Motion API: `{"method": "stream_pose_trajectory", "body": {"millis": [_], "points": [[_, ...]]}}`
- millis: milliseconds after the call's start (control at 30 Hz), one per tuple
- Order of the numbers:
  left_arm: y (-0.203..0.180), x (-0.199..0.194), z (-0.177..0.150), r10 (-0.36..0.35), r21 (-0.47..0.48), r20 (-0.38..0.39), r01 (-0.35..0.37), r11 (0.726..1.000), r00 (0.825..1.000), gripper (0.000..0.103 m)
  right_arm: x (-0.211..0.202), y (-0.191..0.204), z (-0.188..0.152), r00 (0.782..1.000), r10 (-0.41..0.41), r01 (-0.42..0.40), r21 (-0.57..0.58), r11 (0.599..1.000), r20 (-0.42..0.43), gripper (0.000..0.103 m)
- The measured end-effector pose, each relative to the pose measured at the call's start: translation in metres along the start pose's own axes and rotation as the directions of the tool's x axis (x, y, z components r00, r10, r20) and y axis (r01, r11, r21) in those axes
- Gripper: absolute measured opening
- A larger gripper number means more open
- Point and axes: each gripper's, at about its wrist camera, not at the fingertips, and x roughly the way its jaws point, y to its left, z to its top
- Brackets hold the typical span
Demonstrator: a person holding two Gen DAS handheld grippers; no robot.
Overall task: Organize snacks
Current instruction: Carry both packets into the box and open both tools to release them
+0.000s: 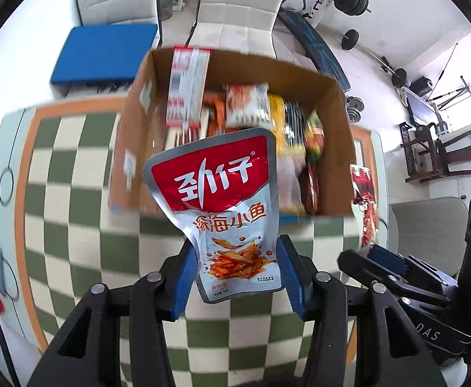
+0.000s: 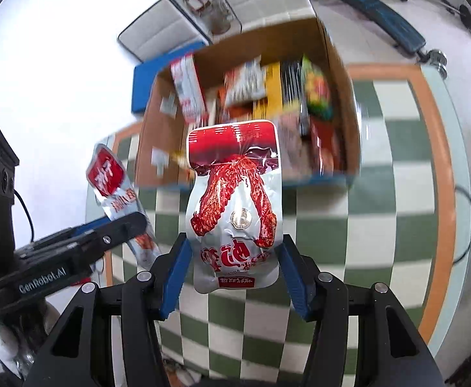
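Checkered tabletop (image 1: 74, 167) carrying cardboard box (image 1: 335, 103), open top, snack packs standing in rows inside.

Left gripper (image 1: 237, 274) closing on fish snack pouch (image 1: 219, 200) at lower end, pouch hanging before box, likely for dropping in.

Right gripper (image 2: 232, 269) pinching red meat-strip pouch (image 2: 235, 200) same way, also before box.
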Motion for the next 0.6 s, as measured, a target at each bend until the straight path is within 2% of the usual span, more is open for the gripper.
{"method": "stream_pose_trajectory", "body": {"millis": [133,300,467,600], "points": [[0.012,0.021,0.046,0.045,0.001,-0.027,-0.045,0.999,0.999,0.046,0.007,0.001,0.040,0.999,-0.038,0.038,0.007,0.999,0.026,0.058],[0.033,0.059,0.092,0.117,0.017,-0.097,-0.116,0.993,0.988,0.047,0.031,-0.009,0.082,0.996,-0.091,0.090,0.038,0.995,0.008,0.058],[0.050,0.093,0.119,0.197,0.032,-0.158,-0.195,0.980,0.968,0.047,0.064,-0.020,0.107,0.990,-0.143,0.144,0.055,0.988,-0.023,0.058],[0.055,0.110,0.125,0.233,0.044,-0.201,-0.229,0.972,0.951,0.049,0.082,-0.026,0.117,0.985,-0.162,0.166,0.062,0.984,-0.054,0.058]]}}
